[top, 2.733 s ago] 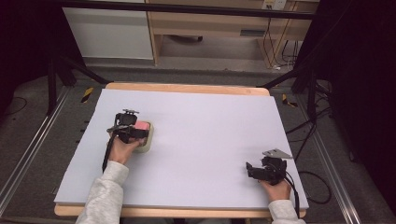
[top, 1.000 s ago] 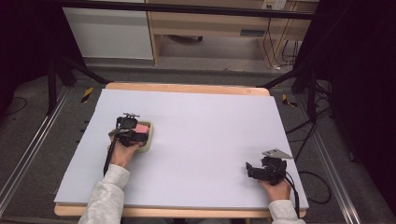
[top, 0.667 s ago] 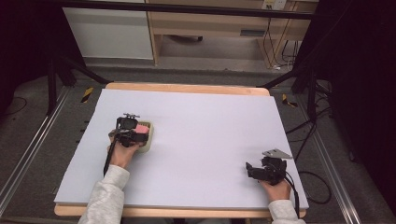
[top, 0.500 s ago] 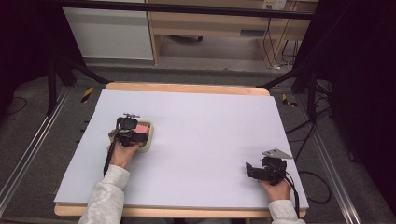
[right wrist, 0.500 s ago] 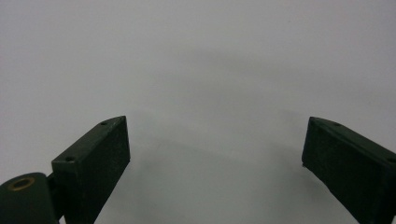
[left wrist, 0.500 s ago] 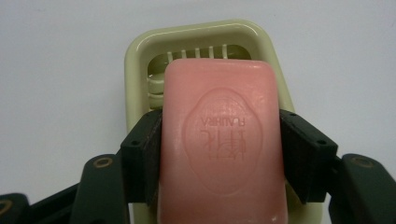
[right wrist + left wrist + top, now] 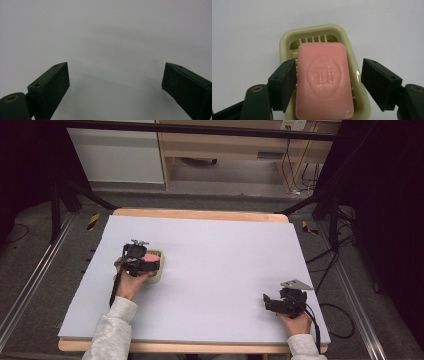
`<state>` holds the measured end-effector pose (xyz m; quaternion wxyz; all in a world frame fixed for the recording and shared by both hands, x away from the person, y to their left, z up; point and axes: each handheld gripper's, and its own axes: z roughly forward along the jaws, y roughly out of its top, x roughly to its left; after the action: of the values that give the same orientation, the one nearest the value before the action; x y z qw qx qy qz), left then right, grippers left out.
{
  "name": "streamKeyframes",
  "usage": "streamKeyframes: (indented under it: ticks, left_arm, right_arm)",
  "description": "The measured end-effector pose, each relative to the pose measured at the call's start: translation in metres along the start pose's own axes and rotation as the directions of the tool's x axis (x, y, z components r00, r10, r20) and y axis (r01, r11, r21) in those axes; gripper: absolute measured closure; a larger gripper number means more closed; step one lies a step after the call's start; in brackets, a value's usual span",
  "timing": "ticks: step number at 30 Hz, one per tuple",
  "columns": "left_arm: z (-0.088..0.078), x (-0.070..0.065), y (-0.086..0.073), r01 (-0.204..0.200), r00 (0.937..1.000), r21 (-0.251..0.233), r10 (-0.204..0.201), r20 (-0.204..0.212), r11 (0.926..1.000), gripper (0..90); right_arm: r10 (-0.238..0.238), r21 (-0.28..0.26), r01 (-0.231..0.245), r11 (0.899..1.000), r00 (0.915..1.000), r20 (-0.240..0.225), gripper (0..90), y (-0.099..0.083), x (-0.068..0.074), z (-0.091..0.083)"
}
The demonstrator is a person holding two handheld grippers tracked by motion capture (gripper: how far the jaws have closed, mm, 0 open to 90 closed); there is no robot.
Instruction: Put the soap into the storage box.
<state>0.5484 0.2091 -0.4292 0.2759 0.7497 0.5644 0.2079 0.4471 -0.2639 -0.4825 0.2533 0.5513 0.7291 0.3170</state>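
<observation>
A pink soap bar (image 7: 324, 80) lies in a pale green soap dish (image 7: 317, 31) on the white table. My left gripper (image 7: 328, 75) straddles the bar. Its jaws have just been opening: the left pad sits close against the bar's edge and the right pad (image 7: 377, 85) stands clear of it. From above, the left gripper (image 7: 142, 262) hovers over the soap (image 7: 151, 256) and the dish (image 7: 157, 276) at the table's left. My right gripper (image 7: 270, 302) rests near the front right corner. In its own view the right gripper (image 7: 115, 77) is open with bare table between its jaws.
The white table top (image 7: 225, 250) has a wooden rim. Beyond its far edge stand a white cabinet (image 7: 115, 150) and a wooden shelf unit (image 7: 225, 150). Cables (image 7: 320, 175) hang at the right.
Since the earliest frame the left gripper with the soap has sunk slightly onto the dish. The right hand has kept still.
</observation>
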Motion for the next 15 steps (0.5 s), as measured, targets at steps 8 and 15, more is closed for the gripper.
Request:
streamKeyframes:
  ticks: [8, 15]
  left_arm:
    - [-0.02, 0.002, -0.008, -0.018, 0.9992, -0.058, 0.02, 0.034, 0.9982, 29.1]
    - [-0.033, 0.003, -0.02, -0.042, 0.9979, -0.094, 0.047, 0.045, 0.9947, 28.9]
  right_arm:
    - [0.006, -0.002, -0.006, 1.0, 1.0, 0.0, 8.0, 0.0, -0.001, -0.001]
    - [0.011, -0.008, -0.011, 1.0, 0.9999, 0.003, 7.9, 0.0, -0.002, -0.001]
